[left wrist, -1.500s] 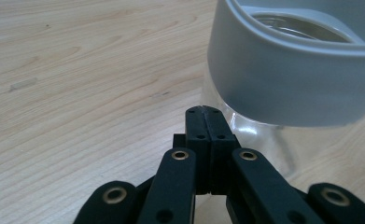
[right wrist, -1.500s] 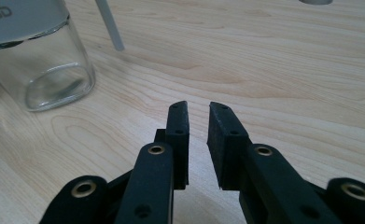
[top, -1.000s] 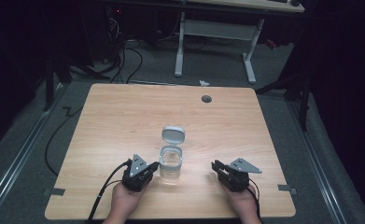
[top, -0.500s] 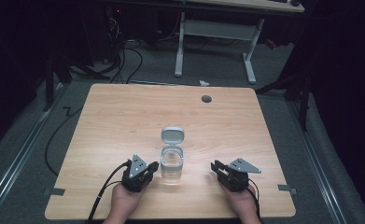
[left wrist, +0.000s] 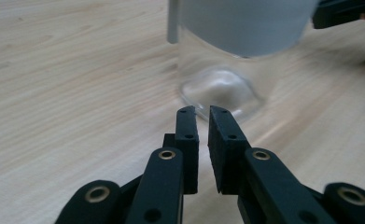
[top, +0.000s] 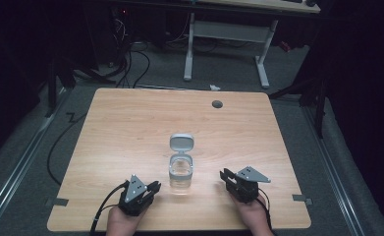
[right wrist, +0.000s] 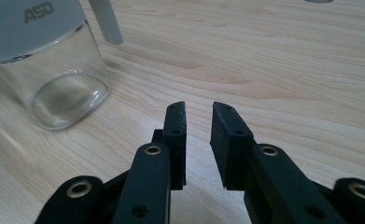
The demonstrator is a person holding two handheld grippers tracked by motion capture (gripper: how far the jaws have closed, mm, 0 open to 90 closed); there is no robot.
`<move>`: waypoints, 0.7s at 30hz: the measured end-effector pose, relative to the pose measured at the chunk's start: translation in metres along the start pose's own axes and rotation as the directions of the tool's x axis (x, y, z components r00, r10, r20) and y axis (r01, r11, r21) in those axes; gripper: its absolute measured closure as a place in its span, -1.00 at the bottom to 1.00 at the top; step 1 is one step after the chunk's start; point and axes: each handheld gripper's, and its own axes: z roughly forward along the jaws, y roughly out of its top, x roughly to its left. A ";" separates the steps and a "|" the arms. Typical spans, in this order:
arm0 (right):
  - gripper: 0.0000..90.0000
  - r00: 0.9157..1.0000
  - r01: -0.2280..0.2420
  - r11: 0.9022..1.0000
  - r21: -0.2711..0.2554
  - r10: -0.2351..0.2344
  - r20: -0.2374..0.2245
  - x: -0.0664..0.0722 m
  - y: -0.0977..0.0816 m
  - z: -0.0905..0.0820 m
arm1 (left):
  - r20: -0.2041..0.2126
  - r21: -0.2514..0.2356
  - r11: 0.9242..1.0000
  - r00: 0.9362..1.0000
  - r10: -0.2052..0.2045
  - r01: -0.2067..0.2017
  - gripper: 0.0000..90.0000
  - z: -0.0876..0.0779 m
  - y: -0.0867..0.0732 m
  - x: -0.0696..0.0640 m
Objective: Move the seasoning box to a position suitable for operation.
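A clear glass jar [top: 181, 171] stands at the table's front middle, its grey flip lid [top: 181, 142] hinged open toward the back. My left gripper [top: 152, 186] rests on the table just left of the jar, held from below by a hand. In the left gripper view its jaws [left wrist: 203, 109] are nearly together, empty, and point at the jar's base [left wrist: 222, 88]. My right gripper [top: 225, 174] lies to the jar's right. Its jaws [right wrist: 199, 106] stand a narrow gap apart with nothing between them, and the jar [right wrist: 63, 79] is off to their left.
The wooden table [top: 130, 123] has a grey cable grommet [top: 217, 103] near its back edge. Cables trail from both grippers over the front edge. A white desk frame [top: 229, 34] stands on the dark floor beyond the table.
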 end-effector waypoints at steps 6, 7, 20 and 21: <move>0.93 1.000 -0.009 1.000 -0.010 0.009 -0.002 0.001 0.007 0.004 | 0.075 0.052 0.998 0.997 0.023 -0.027 0.96 0.014 -0.014 -0.021; 1.00 1.000 -0.007 1.000 -0.010 0.007 -0.019 0.003 0.013 0.007 | 0.082 0.054 0.998 0.996 0.031 -0.036 0.97 0.018 -0.015 -0.024; 1.00 0.999 0.027 1.000 -0.009 -0.027 -0.036 0.017 0.048 0.045 | 0.102 0.048 0.999 0.995 0.019 -0.024 1.00 0.040 -0.021 -0.030; 1.00 0.999 0.026 1.000 -0.010 -0.026 -0.045 0.017 0.054 0.050 | 0.101 0.044 0.999 0.995 0.014 -0.019 1.00 0.040 -0.021 -0.030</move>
